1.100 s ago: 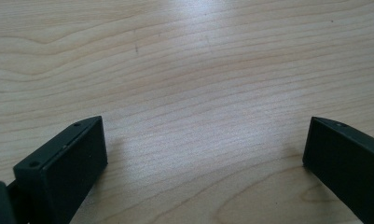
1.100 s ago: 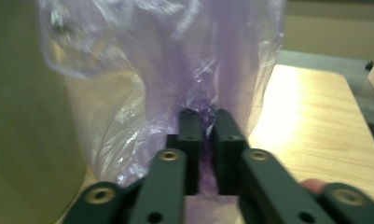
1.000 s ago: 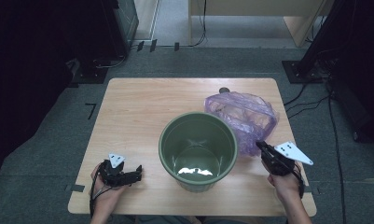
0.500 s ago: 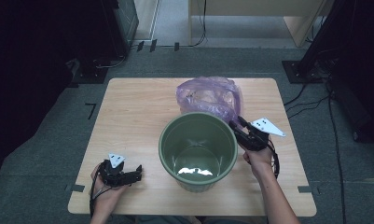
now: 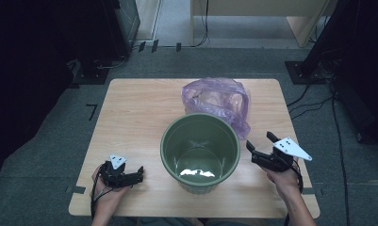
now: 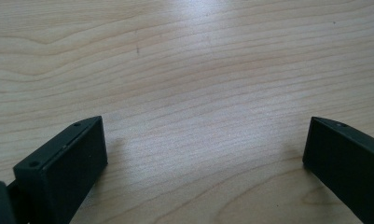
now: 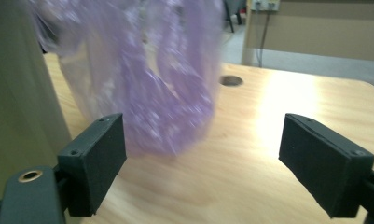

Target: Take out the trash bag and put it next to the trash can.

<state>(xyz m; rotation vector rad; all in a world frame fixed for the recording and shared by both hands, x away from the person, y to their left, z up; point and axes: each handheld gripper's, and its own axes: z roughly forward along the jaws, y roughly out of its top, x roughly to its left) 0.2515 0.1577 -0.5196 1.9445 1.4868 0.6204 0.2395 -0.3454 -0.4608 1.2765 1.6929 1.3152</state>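
The right gripper (image 5: 258, 143) is hovering just right of the green bucket (image 5: 200, 150), its jaws having just been opening and now standing wide with nothing between them, likely because it has let go of the purple plastic bag (image 5: 218, 100). The bag is sitting crumpled on the table (image 5: 130, 113) at the bucket's far side (touching its rim). The left gripper (image 5: 135, 173) is resting near left, jaws apart over bare wood, seemingly waiting.

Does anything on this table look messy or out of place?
Yes: the purple plastic bag sits crumpled and loose behind the green bucket, draping against its rim instead of lining it. Nothing looks spilled or broken.
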